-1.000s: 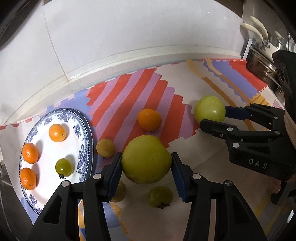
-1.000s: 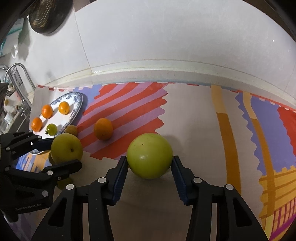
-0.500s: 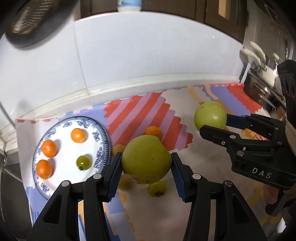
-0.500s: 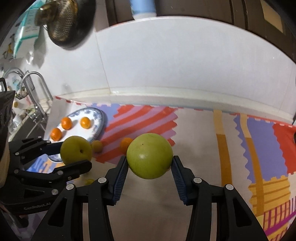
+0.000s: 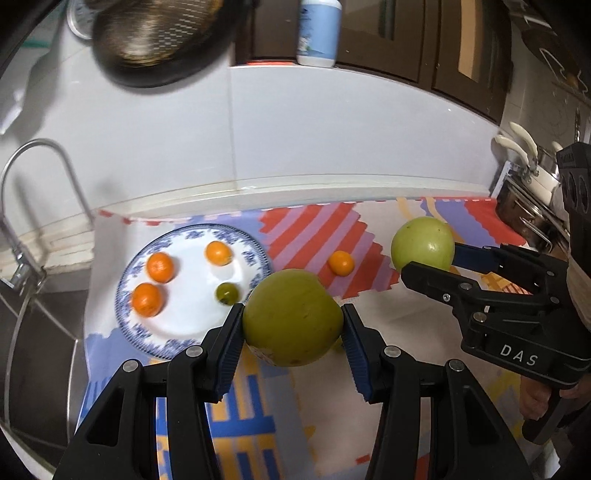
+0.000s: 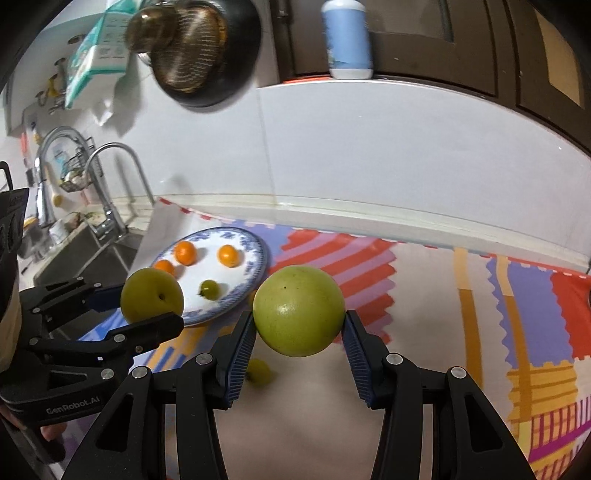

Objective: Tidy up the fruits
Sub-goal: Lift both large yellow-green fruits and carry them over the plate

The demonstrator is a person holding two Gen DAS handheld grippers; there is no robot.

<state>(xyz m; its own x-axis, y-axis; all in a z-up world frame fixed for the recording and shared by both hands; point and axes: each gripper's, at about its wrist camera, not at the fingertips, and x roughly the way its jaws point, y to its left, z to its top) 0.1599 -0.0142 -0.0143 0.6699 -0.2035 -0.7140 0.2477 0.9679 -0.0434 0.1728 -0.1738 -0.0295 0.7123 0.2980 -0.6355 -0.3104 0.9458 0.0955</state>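
Note:
My left gripper (image 5: 293, 322) is shut on a large yellow-green fruit (image 5: 291, 314) and holds it in the air above the patterned mat, just right of the blue-and-white plate (image 5: 184, 321). On the plate lie three oranges and a small green fruit (image 5: 226, 293). My right gripper (image 6: 299, 322) is shut on a large green apple (image 6: 298, 310), also lifted off the mat. Each view shows the other gripper too: the right gripper (image 5: 430, 260) with its apple (image 5: 423, 242), and the left gripper (image 6: 149, 306) with its fruit (image 6: 152, 295). A loose orange (image 5: 341, 263) rests on the red stripes.
A small green fruit (image 6: 259, 371) lies on the mat below the apple. A sink and faucet (image 5: 37, 177) border the mat on the left, with pots (image 5: 532, 206) at the right. A strainer (image 5: 159, 37) and a bottle (image 5: 319, 33) sit up on the white wall.
Both grippers have risen and pulled back from the wall, each carrying its fruit. The mat and plate look smaller and farther off, and the sink and faucet have come into view.

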